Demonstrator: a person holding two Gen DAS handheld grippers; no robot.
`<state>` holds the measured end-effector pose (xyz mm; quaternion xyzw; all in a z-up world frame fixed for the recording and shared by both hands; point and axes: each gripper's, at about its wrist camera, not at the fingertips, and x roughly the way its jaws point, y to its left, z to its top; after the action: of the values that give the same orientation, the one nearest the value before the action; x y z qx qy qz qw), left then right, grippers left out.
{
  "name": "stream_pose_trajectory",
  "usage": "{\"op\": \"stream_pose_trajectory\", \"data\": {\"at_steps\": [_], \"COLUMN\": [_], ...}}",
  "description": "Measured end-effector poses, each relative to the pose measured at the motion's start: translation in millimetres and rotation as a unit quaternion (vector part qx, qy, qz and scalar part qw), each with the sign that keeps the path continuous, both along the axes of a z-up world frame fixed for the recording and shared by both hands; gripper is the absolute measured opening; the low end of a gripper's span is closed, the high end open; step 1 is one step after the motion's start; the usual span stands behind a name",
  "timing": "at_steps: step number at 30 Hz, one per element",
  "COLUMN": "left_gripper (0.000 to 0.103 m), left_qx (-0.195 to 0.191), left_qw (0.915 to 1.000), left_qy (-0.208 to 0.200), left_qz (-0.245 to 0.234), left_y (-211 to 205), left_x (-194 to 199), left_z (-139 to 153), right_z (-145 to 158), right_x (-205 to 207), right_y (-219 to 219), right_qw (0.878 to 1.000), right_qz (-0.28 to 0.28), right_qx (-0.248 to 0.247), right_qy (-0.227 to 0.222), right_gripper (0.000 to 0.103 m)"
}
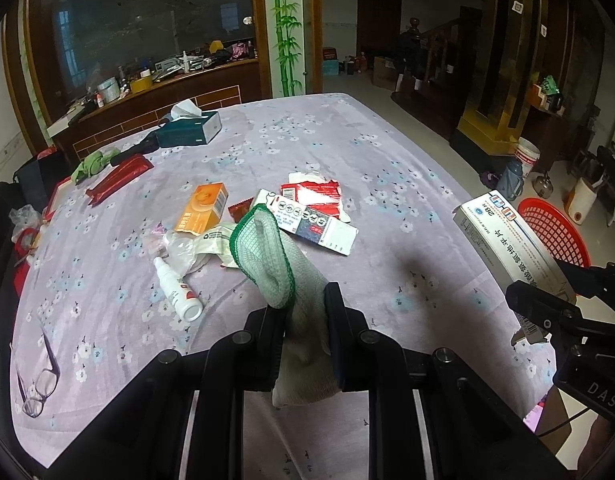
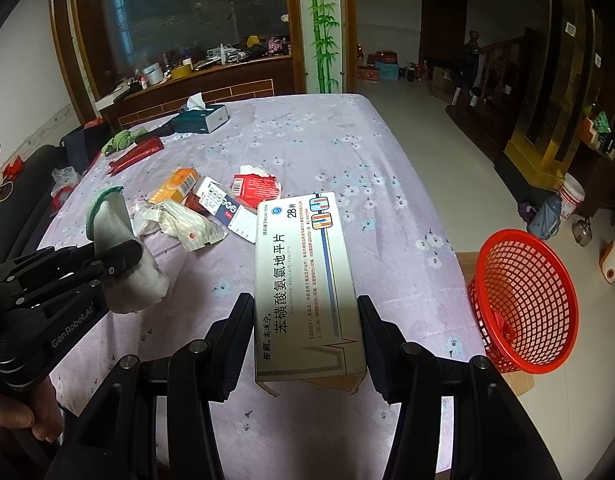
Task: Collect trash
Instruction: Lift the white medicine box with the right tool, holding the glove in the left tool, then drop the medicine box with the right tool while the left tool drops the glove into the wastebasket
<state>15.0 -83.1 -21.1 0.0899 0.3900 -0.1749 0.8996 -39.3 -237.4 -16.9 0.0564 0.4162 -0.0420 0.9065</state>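
My left gripper (image 1: 303,312) is shut on a grey knitted glove with a green cuff (image 1: 267,256), held above the purple floral tablecloth (image 1: 387,152). The same glove (image 2: 115,224) shows at the left of the right wrist view. My right gripper (image 2: 303,320) is shut on a long white medicine box (image 2: 303,272), lifted over the table's right side; that box (image 1: 507,240) also appears at the right of the left wrist view. A red mesh basket (image 2: 523,300) stands just off the table's right edge. More trash lies mid-table: an orange box (image 1: 203,208), a torn red-and-white packet (image 1: 319,196), a flattened carton (image 1: 307,224), crumpled wrappers (image 1: 203,244).
A white spray bottle (image 1: 175,288) and eyeglasses (image 1: 39,384) lie at the table's left. A tissue box (image 1: 191,128), green cloth (image 1: 95,164) and red pouch (image 1: 119,178) sit at the far left. A bucket (image 2: 571,196) and flask (image 2: 545,216) stand on the floor beyond the basket.
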Motion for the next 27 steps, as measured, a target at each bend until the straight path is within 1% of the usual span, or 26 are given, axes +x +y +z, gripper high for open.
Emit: {"op": "stream_pose_trajectory", "data": {"at_steps": [6,10,13,17,19,22,23,27], "left_gripper": [0.018,0.018,0.018,0.018,0.018,0.018,0.018,0.019], "left_qx": [-0.004,-0.009,-0.013,-0.019,-0.028,-0.042,-0.049,-0.071], "left_qw": [0.9998,0.999,0.9978,0.9942,0.9909,0.9838,0.9794,0.9644], "left_qy": [0.007,0.013,0.014,0.019,0.027,0.038,0.045,0.074], "left_qz": [-0.02,-0.041,-0.063,-0.104,-0.129,-0.17,-0.191,-0.244], "left_y": [-12,-25,-39,-67,-81,-109,-122,-167], "left_x": [-1,-3,-5,-9,-11,-16,-17,-21], "left_z": [-2,-2,-1,3,5,11,13,17], "right_z": [-1,-1,-2,-1,1,4,4,6], "right_x": [-6,-13,-22,-34,-43,-57,-61,-82], "right_y": [-14,-33,-52,-81,-100,-127,-137,-183], "right_qw": [1.0,0.999,0.997,0.993,0.99,0.985,0.983,0.973], "right_qz": [-0.02,-0.045,-0.07,-0.102,-0.126,-0.155,-0.165,-0.206], "right_qx": [0.011,0.027,0.039,0.055,0.062,0.07,0.075,0.108], "right_qy": [0.005,0.006,0.006,0.006,0.002,-0.002,-0.003,-0.009], "right_gripper": [0.056,0.056,0.055,0.055,0.055,0.055,0.055,0.056]}}
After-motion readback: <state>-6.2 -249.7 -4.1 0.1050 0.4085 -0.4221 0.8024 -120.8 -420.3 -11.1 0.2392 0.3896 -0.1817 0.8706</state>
